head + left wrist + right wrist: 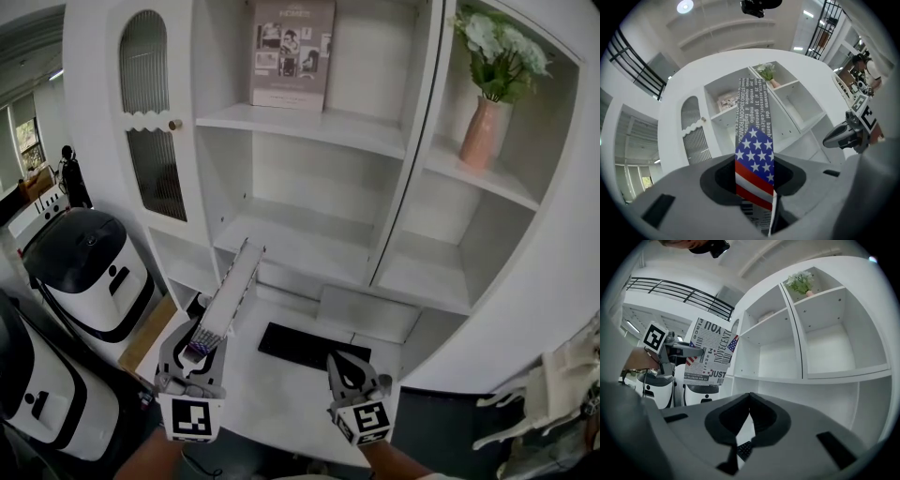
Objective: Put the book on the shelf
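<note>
Shelf unit [319, 187]: white and tall, with open bays in two columns and an arched, ribbed door on its left side.
Machine [89, 272]: rounded, white with a black top, on the floor left of the shelf unit.
Book [230, 298]: held in the air in front of the shelf unit's lower left bay and resting on no board. It is seen edge-on and tilted, with its far end towards the unit. The cover carries newsprint lettering and a stars-and-stripes patch [754, 154].
Black mat [309, 345]: lies flat on the shelf unit's bottom ledge.
Printed cover [292, 52]: stands upright at the back of the shelf unit's top left bay.
Vase [483, 131]: pink, holding pale flowers, in the shelf unit's upper right bay.
Left gripper [199, 339]: clamped on the book's near end, low in front of the shelf unit.
Right gripper [349, 367]: jaws together and holding nothing, pointing at the shelf unit's bottom ledge, near the mat.
</note>
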`<state>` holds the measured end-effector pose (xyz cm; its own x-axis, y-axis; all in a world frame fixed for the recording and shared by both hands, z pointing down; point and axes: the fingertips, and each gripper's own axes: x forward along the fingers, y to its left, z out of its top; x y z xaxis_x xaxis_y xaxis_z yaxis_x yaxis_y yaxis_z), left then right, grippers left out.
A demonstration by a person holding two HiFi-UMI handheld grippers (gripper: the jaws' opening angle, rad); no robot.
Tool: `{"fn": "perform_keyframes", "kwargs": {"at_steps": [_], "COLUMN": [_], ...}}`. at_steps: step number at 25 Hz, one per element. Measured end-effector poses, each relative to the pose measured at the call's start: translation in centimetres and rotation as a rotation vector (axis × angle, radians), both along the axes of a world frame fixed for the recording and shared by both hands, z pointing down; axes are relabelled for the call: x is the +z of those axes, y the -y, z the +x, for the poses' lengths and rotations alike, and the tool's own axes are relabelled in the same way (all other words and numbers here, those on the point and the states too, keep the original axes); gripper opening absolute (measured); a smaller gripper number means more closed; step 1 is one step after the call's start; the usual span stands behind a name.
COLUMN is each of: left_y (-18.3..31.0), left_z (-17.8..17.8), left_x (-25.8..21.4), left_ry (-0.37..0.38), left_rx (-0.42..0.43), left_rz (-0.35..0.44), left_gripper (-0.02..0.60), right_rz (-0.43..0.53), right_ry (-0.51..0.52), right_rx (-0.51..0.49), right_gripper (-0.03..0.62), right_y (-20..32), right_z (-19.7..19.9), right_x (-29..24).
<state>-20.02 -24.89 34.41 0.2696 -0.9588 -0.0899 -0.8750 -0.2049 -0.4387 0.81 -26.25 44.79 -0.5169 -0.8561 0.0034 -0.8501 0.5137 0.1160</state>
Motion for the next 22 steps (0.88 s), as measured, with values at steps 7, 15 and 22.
{"fn": "perform_keyframes", "kwargs": {"at_steps": [7,15,22], "left_y": [1.7,4.0,6.2], "left_z": [1.7,3.6,6.0], "left_x": [-3.1,-4.6,-5.7], "left_ry": [0.205,0.368,0.52], "left_rx": [0.012,0.045,0.079], "left_rz": [0.083,0.107,0.125], "left_gripper": [0.15,0.15,0.15], "right_rz": [-0.026,-0.043,-0.04], "right_ry": [0.008,0.017,0.032], "right_rx": [0.007,0.031,0.051], "right_gripper": [0.003,0.003,0.003], "right_y": [0.2,0.3,0.6], "right_z": [0.9,2.3,3.6], "right_x": [1.0,1.3,1.6]}}
